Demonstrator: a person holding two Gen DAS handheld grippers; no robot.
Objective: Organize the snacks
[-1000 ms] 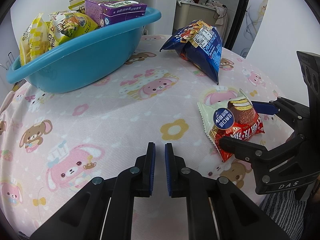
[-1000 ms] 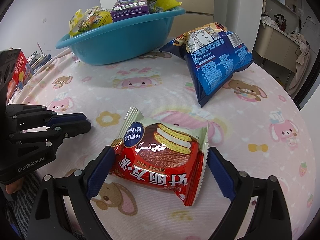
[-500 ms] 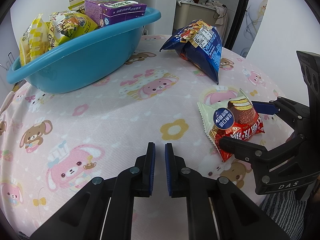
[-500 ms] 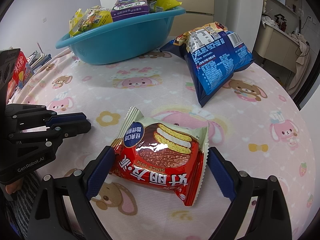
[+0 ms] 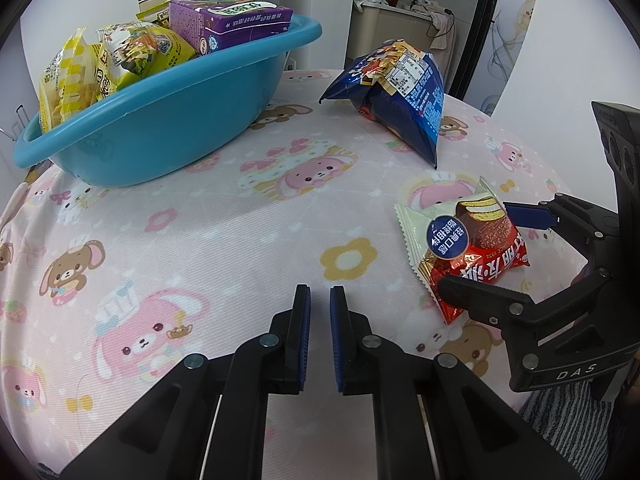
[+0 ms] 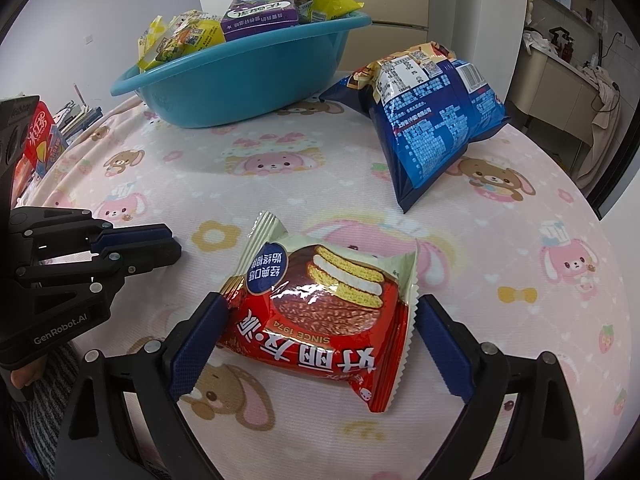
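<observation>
So the right gripper (image 6: 320, 320) is straddling the red chocolate pie packet (image 6: 320, 304), which lies flat on the bench (image 6: 500, 248) at about 6 o'clock in the right wrist view. Its jaws are opening right now: the left pad looks to be touching the packet's crimped corner, the right pad sits just off the serrated edge, and nothing is squeezed. The left gripper (image 5: 319, 320) is clenched on nothing, parked over bare cloth at 6 o'clock in its own view, with the pie packet off at 3 o'clock.

What could go wrong, as a guess: the packet is puffy and slick, so a pinch on the thin crimped edges alone could let it fold or squirt out. The cloth could also bunch up under the pads.

Both grippers point steeply down at the bench, side by side.

Farther out, the blue chip bag (image 6: 432, 120) leans at 1 o'clock, well apart from the pie. The teal basin (image 6: 256, 80) sits at 11 o'clock, already heaped with snacks including a purple box (image 6: 260, 16), so a new packet could slide off the pile.
</observation>
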